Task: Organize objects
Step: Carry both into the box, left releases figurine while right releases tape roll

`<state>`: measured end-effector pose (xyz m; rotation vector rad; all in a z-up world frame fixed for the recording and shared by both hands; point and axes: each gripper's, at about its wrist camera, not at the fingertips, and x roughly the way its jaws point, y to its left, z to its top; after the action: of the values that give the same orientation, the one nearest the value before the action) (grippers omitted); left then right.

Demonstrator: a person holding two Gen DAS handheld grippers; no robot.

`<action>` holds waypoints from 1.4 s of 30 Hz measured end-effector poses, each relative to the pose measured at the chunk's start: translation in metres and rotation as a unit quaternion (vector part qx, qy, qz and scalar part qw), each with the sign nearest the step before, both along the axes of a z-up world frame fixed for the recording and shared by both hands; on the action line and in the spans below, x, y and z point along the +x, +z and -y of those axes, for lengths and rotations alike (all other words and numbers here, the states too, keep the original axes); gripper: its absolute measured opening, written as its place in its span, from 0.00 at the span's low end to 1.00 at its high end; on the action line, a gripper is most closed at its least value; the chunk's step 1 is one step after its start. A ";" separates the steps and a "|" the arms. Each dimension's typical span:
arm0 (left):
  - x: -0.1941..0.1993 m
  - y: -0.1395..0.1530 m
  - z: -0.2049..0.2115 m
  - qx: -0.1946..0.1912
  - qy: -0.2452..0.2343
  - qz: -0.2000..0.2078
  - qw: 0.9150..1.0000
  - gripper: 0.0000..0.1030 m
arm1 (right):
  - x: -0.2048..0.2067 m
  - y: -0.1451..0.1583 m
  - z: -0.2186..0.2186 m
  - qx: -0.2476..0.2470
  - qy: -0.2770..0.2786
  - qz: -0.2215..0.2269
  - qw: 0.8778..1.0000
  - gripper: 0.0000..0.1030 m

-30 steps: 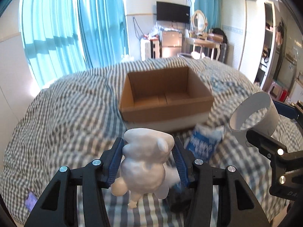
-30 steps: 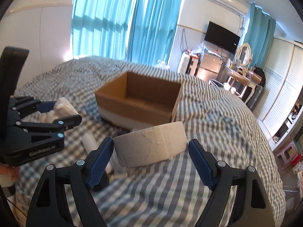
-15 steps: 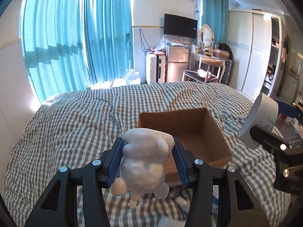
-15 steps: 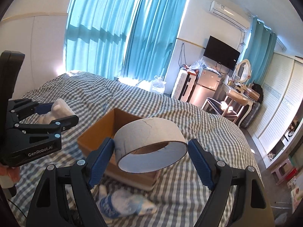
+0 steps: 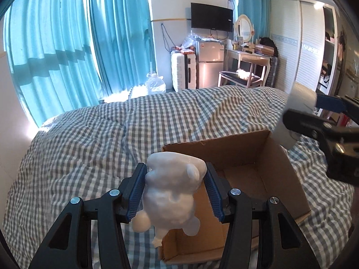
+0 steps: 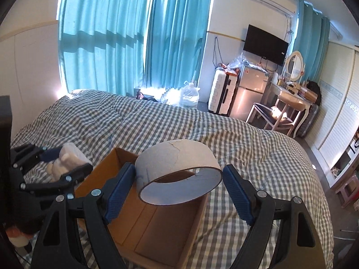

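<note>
My left gripper [image 5: 175, 190] is shut on a white plaster bear figure [image 5: 171, 192], held over the near left corner of an open cardboard box [image 5: 244, 157] on the bed. My right gripper [image 6: 178, 189] is shut on a grey cardboard tape ring [image 6: 177, 168], held above the same box [image 6: 157, 226]. In the right wrist view the left gripper with the figure [image 6: 67, 160] shows at the left. In the left wrist view the right gripper's ring [image 5: 296, 114] shows at the right edge, above the box's far right corner.
The box stands on a grey checked bedspread [image 5: 101, 134]. Blue curtains [image 5: 67, 44] hang behind the bed. A white suitcase [image 5: 182, 69], a small fridge [image 5: 209, 65], a dressing table [image 5: 249, 56] and a chair stand beyond the foot of the bed.
Both grippers have moved forward and higher with their objects, and are now over the box. The blue packet on the bed in front of the box has dropped out of view.
</note>
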<state>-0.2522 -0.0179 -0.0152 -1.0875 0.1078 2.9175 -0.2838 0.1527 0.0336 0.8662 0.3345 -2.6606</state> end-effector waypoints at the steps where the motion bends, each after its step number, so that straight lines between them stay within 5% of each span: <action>1: -0.005 -0.004 -0.002 0.002 -0.002 0.004 1.000 0.51 | -0.008 -0.003 0.001 -0.001 0.000 0.004 1.000 0.78; 10: -0.035 -0.044 -0.018 0.001 -0.012 0.037 0.999 0.51 | -0.061 -0.036 0.005 0.010 0.011 0.030 0.999 0.78; 19: -0.044 -0.081 -0.030 -0.020 -0.008 0.058 0.998 0.51 | -0.061 -0.063 0.012 0.015 0.017 0.035 0.999 0.78; 27: -0.043 -0.087 -0.033 -0.013 -0.013 0.052 0.998 0.53 | -0.056 -0.067 0.023 0.022 0.031 0.038 0.999 0.79; 35: -0.027 -0.071 -0.033 -0.011 -0.016 0.038 0.999 0.91 | -0.054 -0.056 0.003 -0.032 0.009 0.062 0.998 0.87; 42: 0.003 -0.037 -0.034 -0.014 -0.009 0.014 1.000 0.96 | -0.024 -0.024 -0.016 -0.054 -0.002 0.048 0.997 0.87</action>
<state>-0.2493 0.0159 -0.0525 -1.1257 0.1575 2.8920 -0.3081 0.1686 0.0096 0.9576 0.1653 -2.6031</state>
